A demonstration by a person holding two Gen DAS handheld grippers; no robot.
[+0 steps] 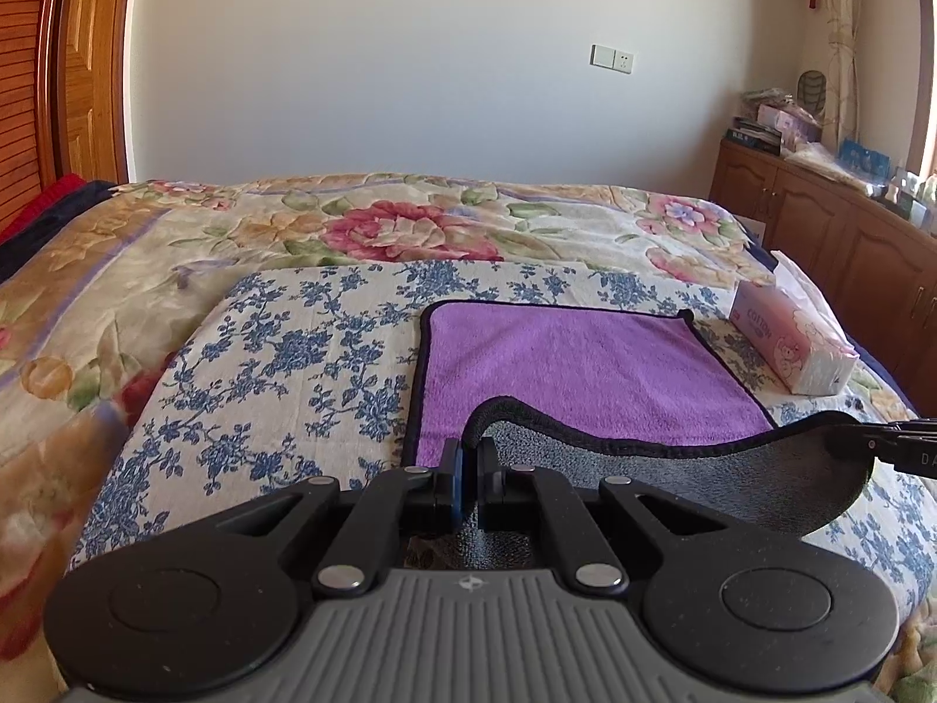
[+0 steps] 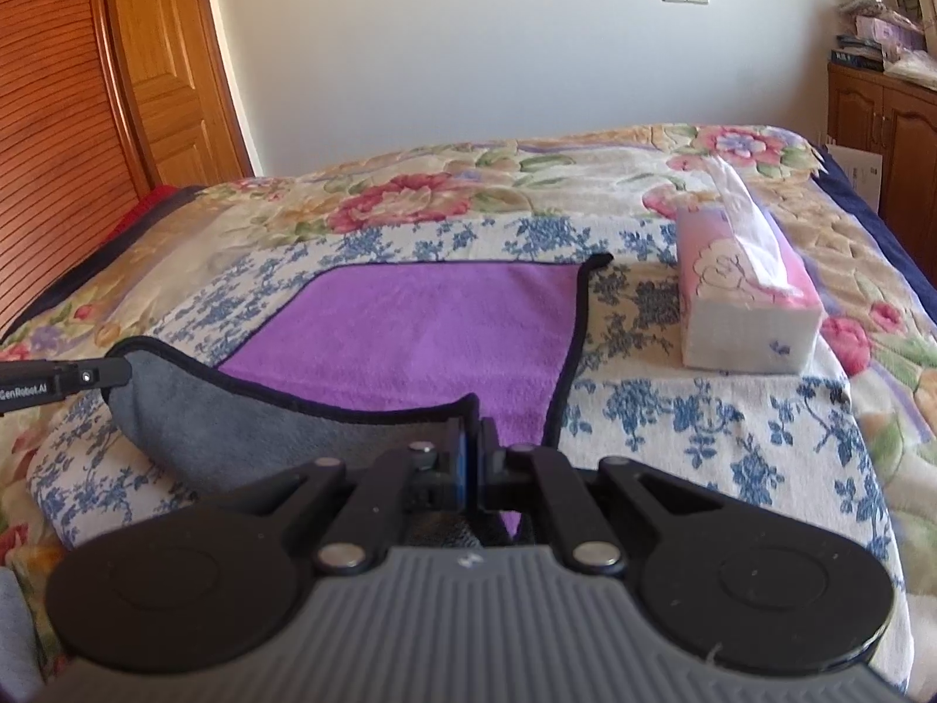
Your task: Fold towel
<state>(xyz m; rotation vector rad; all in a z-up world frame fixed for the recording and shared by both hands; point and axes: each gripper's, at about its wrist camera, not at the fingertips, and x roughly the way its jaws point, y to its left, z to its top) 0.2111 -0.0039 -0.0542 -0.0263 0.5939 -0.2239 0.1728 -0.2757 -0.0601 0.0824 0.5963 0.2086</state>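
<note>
A purple towel (image 1: 574, 369) with a black hem and a grey underside lies on a blue-flowered cloth on the bed; it also shows in the right wrist view (image 2: 421, 328). Its near edge is lifted and turned over, grey side (image 1: 703, 480) up. My left gripper (image 1: 468, 463) is shut on the near left corner of the towel. My right gripper (image 2: 473, 451) is shut on the near right corner. The right gripper's tip shows at the right of the left wrist view (image 1: 878, 445), and the left gripper's tip at the left of the right wrist view (image 2: 88, 378).
A pink tissue box (image 2: 744, 299) lies on the bed just right of the towel, also in the left wrist view (image 1: 790, 340). A floral quilt (image 1: 380, 222) covers the bed. Wooden cabinets (image 1: 831, 234) stand at the right, a wooden door (image 2: 164, 58) at the left.
</note>
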